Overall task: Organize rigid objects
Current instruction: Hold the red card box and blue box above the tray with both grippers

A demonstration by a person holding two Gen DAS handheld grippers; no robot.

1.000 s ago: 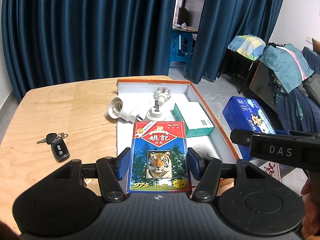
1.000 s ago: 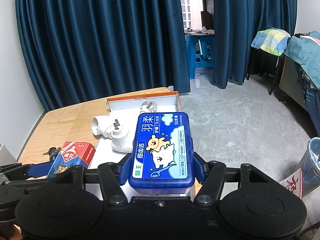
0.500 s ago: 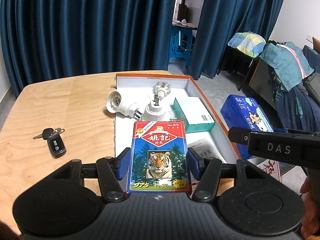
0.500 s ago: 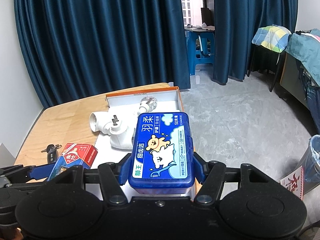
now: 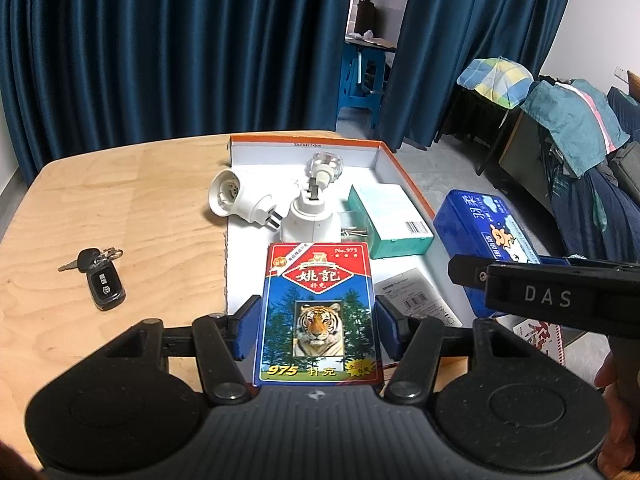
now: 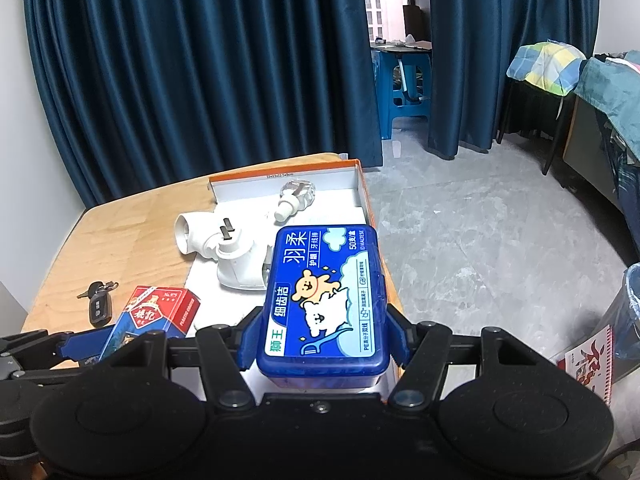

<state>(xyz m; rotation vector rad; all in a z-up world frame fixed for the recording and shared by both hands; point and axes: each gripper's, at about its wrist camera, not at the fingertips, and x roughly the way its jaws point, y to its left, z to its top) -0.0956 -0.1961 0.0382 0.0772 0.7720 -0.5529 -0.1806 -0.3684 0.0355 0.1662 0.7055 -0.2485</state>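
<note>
Dark blue curtains [image 5: 180,52] are hung behind a wooden table [image 5: 120,208], on which a shallow white box with an orange rim [image 5: 404,178] is laid open.

A pack of playing cards [image 5: 318,312] with a tiger on its face is clamped between the blue pads of the left gripper [image 5: 316,328]; it is held lengthwise, its far end reaching out past the fingertips above the near part of the box. Ahead of these jaws, inside the box, two white plug adapters [image 5: 280,210], a clear bottle [image 5: 324,166] and a green carton [image 5: 390,220] are seen. Off to the left of the jaws, a car key [image 5: 102,282] is lying on the bare wood.

A blue plastic floss-pick case [image 6: 326,300] is gripped across its width by the right gripper [image 6: 324,332], its pads pressed against both long sides. The case is carried above the near right edge of the box, with the adapters and bottle ahead and to the left of the jaws. In the right wrist view the card pack is seen low at the left, held in the other gripper.
</note>
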